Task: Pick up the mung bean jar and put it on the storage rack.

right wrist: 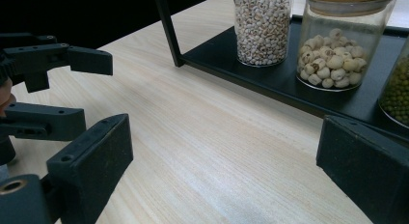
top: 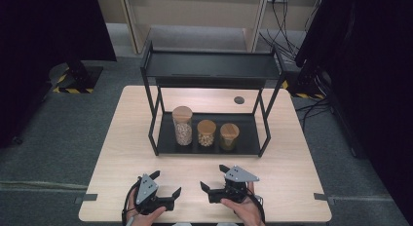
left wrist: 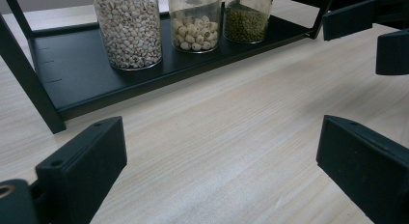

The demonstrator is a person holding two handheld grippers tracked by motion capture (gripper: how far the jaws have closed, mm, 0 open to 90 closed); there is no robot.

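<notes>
Two tiers make up the black metal rack (top: 210,65), which stands toward the far middle of the pale wood-grain surface (top: 117,153); broad bare margins run along the rack's left and right sides, and a wide open band lies between its front edge and the near edge, where both grippers sit. On the lower tray three glass jars with wooden lids stand in a row, just beside one another: the tall jar (top: 182,125) of small pale grains at the left, the middle jar (top: 206,132) of larger cream-coloured round seeds, and the short jar (top: 229,136) of green beans at the right. The upper shelf is a flat matte tray with a low rim. Near the front edge, the left gripper (top: 165,182) and the right gripper (top: 214,178) rest well apart from the rack, each held by a hand, both with blocky black fingers spread wide around nothing.
</notes>
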